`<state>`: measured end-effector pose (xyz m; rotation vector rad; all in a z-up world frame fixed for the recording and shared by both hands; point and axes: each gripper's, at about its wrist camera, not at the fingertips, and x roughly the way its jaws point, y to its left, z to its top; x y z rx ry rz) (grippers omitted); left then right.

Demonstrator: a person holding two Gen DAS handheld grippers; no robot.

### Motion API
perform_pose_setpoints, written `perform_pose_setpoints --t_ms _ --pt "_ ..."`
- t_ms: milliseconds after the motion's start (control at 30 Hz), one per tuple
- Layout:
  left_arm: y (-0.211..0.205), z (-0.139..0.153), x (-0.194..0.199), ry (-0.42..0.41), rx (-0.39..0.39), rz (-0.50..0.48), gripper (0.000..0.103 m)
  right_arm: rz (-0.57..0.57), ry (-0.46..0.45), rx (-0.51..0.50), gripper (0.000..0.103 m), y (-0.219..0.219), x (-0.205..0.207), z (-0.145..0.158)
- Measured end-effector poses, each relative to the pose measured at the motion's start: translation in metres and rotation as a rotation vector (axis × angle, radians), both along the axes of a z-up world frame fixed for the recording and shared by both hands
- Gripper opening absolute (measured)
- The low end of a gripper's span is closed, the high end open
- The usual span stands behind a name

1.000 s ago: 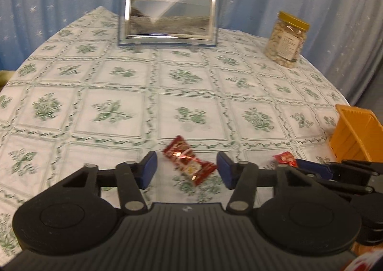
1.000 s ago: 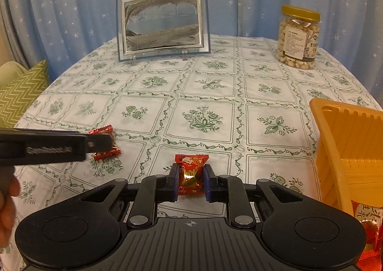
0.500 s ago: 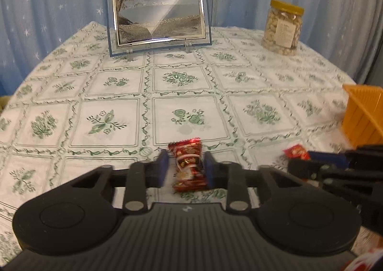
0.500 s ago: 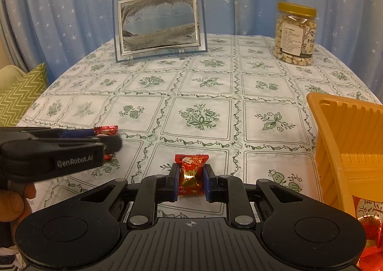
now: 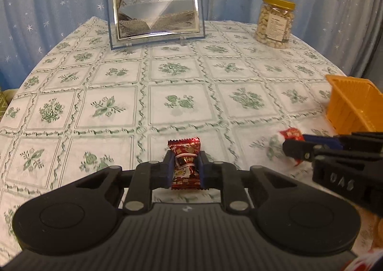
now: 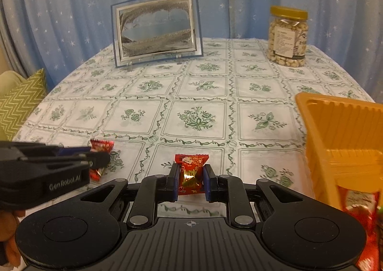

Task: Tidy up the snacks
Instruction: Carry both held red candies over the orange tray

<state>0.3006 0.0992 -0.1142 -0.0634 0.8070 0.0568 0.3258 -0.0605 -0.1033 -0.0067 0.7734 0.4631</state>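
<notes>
At six o'clock, left gripper (image 5: 185, 166) has newly clamped a red candy (image 5: 184, 160); right gripper (image 6: 191, 178) grips another candy (image 6: 191, 175), both bound for the orange basket (image 6: 335, 127).

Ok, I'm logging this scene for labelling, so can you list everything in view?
wrapped candy: two held, red, one in each gripper, left, right
basket: one, orange, table's right edge, red packets inside
nut jar: one, clear with yellow lid, far right
picture frame: one, silver and blue, far centre, upright
tablecloth: white with green flowers
cushion: green zigzag, left of table
curtain: blue, starred
left gripper: black, shut on candy
right gripper: black, shut on candy
</notes>
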Motion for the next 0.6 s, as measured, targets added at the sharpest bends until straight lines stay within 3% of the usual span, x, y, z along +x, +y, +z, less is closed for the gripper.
perform_pose_setpoints --t_ms 600 --pt "-0.046 0.082 -0.106 -0.074 -0.078 0.001 0.018 -0.105 -0.03 0.064 0.02 -0.064 -0.105 0.086"
